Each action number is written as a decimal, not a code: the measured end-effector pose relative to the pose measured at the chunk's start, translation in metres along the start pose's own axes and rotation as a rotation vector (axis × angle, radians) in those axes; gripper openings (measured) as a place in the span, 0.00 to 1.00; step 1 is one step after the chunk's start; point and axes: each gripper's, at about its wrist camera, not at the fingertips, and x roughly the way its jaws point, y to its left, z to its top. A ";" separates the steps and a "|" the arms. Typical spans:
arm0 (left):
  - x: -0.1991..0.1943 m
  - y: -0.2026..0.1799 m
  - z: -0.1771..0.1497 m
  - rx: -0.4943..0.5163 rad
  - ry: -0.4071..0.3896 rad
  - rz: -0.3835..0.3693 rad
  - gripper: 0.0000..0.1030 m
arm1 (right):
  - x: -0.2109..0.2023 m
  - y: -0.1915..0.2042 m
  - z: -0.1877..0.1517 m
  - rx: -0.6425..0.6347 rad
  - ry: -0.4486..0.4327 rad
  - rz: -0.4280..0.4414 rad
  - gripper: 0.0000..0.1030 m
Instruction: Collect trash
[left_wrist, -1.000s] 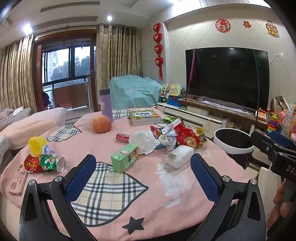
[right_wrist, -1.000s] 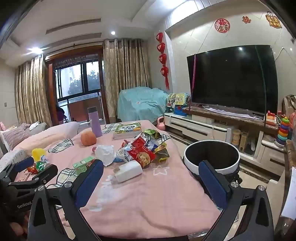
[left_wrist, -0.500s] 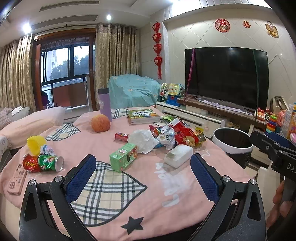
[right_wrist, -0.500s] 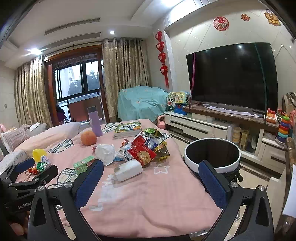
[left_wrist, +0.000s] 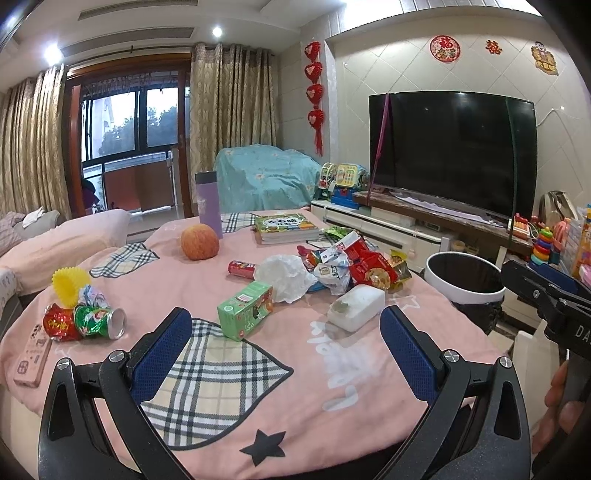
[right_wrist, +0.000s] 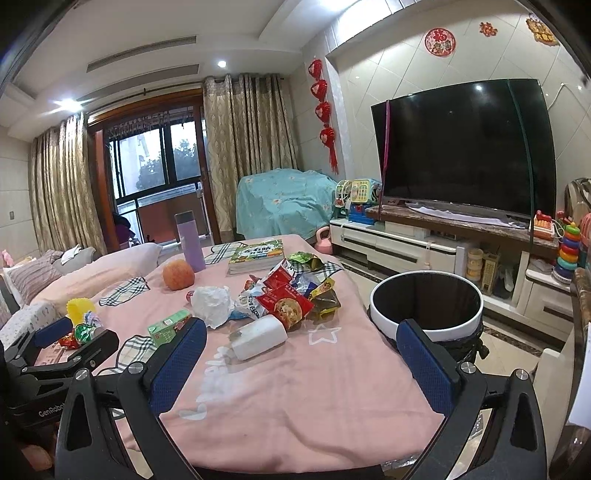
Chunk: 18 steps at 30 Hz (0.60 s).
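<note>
Trash lies on the pink-covered table (left_wrist: 332, 387): a green juice carton (left_wrist: 245, 314), a white foam box (left_wrist: 356, 307), a crumpled white bag (left_wrist: 286, 275), a pile of red snack wrappers (left_wrist: 364, 266), a small red can (left_wrist: 242, 268) and crushed cans (left_wrist: 85, 322) at the left. A white-rimmed bin (right_wrist: 426, 308) with a black liner stands right of the table. My left gripper (left_wrist: 286, 350) is open and empty over the near table edge. My right gripper (right_wrist: 301, 356) is open and empty, nearer the bin, with the foam box (right_wrist: 258, 338) just ahead.
An orange fruit (left_wrist: 199, 242), a purple flask (left_wrist: 208, 203), a stack of books (left_wrist: 286, 227), a yellow cup (left_wrist: 70, 282) and a pink remote (left_wrist: 33, 356) are also on the table. A TV (right_wrist: 465, 147) on a low cabinet stands behind the bin. A sofa is at the left.
Both grippers have drifted slightly; the views shift a little. Nothing on the table has moved and both grippers stay open.
</note>
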 end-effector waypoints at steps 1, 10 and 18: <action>0.000 0.000 0.000 -0.001 0.001 -0.001 1.00 | 0.000 0.000 0.000 0.001 0.000 0.001 1.00; 0.000 -0.001 -0.001 0.000 0.002 -0.006 1.00 | 0.001 0.002 -0.001 0.002 0.002 0.002 1.00; -0.001 0.000 -0.001 -0.002 0.003 -0.009 1.00 | 0.002 0.003 -0.002 0.006 0.002 0.005 1.00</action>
